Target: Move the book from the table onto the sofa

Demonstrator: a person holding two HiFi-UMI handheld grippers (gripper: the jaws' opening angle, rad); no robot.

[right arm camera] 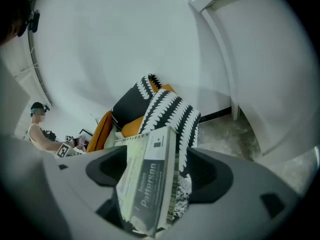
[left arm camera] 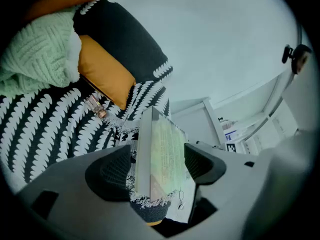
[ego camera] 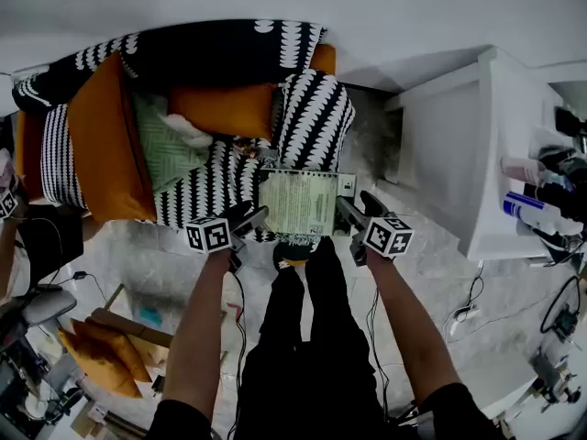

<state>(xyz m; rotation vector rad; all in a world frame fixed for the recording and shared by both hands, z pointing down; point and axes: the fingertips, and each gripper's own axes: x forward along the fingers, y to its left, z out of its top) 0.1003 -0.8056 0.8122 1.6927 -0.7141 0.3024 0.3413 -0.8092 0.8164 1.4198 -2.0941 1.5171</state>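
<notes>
The book (ego camera: pixel 298 203), pale green cover up, hangs level over the front edge of the black-and-white sofa (ego camera: pixel 211 191), between my two grippers. My left gripper (ego camera: pixel 260 216) is at its left edge. In the left gripper view the book (left arm camera: pixel 160 154) stands edge-on between the pads and the gripper (left arm camera: pixel 159 156) is shut on it. My right gripper (ego camera: pixel 344 207) is at the book's right edge. In the right gripper view the book (right arm camera: pixel 150 179) leans askew between jaws of the gripper (right arm camera: pixel 155 171) that stand wide open, with gaps at both pads.
Orange cushions (ego camera: pixel 229 108) and a green knitted blanket (ego camera: pixel 170 149) lie on the sofa seat. A white table (ego camera: pixel 477 154) with bottles (ego camera: pixel 532 209) stands at the right. Cables and clutter (ego camera: pixel 101 346) cover the floor at lower left. A person (right arm camera: pixel 37 129) sits far off.
</notes>
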